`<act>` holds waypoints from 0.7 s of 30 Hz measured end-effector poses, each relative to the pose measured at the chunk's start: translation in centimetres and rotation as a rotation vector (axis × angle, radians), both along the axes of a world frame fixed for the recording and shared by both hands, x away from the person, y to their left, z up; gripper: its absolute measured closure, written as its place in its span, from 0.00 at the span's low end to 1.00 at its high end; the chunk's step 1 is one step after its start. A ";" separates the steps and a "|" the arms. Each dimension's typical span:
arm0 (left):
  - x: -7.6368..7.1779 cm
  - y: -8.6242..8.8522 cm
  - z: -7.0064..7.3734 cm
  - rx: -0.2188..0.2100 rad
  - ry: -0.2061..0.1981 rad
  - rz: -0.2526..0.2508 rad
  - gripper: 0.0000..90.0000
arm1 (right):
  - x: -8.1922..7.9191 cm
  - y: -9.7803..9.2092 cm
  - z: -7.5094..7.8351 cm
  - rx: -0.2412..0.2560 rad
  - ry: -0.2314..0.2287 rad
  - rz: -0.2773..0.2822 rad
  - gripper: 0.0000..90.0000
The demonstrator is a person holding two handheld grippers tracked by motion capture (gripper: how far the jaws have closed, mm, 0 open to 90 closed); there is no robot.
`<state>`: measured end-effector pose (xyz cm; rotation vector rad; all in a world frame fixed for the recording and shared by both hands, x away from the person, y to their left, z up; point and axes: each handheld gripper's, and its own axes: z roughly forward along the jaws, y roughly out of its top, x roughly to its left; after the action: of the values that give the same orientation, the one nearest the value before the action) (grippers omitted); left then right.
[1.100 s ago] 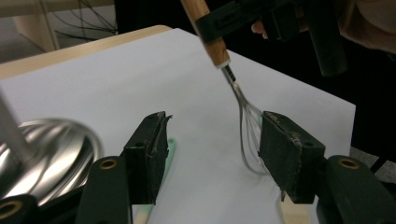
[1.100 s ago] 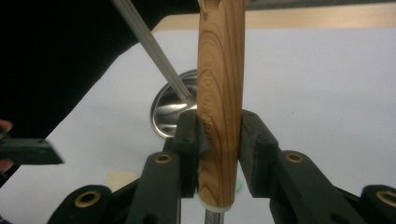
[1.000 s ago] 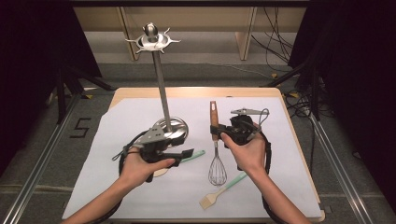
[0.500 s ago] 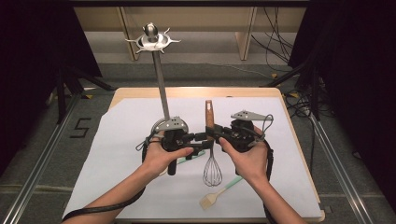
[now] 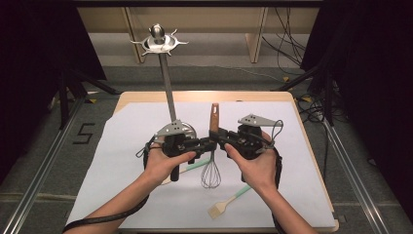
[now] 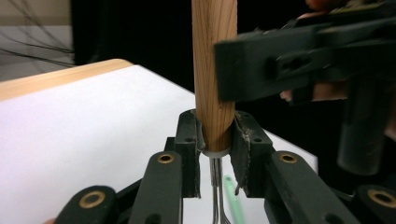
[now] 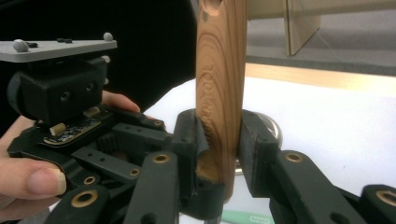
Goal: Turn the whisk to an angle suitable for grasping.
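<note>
From the high view, both hands meet at the middle of the desk (image 5: 146, 105), and the whisk (image 5: 211, 161) hangs between them with its wooden handle pointing to the far side and the wire cage toward the near side. The left hand-held gripper (image 5: 207, 144) and the right hand-held gripper (image 5: 219, 139) come at the handle from opposite sides, probably so one can take over from the other. A tall metal stand (image 5: 168, 92) rises just left and far of them; I think its hooks on top are the place for hanging. A pastry brush (image 5: 229, 202) lies nearer, to the right.

In the left gripper view, the left hand-held gripper (image 6: 215, 140) pinches the low end of the whisk (image 6: 214, 70) handle, right above the wires.

In the right gripper view, the right hand-held gripper (image 7: 219, 140) pinches the whisk (image 7: 220, 88) handle higher up, both pads touching the wood.
</note>
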<state>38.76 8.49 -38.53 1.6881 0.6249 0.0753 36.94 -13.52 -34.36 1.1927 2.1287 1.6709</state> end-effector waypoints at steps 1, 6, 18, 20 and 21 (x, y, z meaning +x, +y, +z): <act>-0.1 0.1 0.1 0.022 -0.018 0.013 0.81 | 0.0 0.1 0.1 0.015 -0.012 -0.001 0.76; -0.3 1.1 0.5 0.114 -0.055 0.128 0.81 | -0.6 -0.5 0.9 0.035 -0.060 -0.022 0.68; -0.2 3.6 1.6 0.166 -0.110 0.317 0.81 | -2.3 -3.2 -1.0 -0.061 -0.027 -0.079 0.66; -0.3 3.9 1.9 0.177 -0.124 0.347 0.81 | -2.7 -3.5 -1.5 -0.062 0.005 -0.089 0.66; -0.3 4.0 1.9 0.183 -0.133 0.354 0.81 | -2.7 -3.6 -1.7 -0.053 -0.001 -0.078 0.65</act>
<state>38.42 12.44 -36.68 1.7134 0.8301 0.5068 34.24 -17.13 -36.02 1.2428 2.0846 1.5719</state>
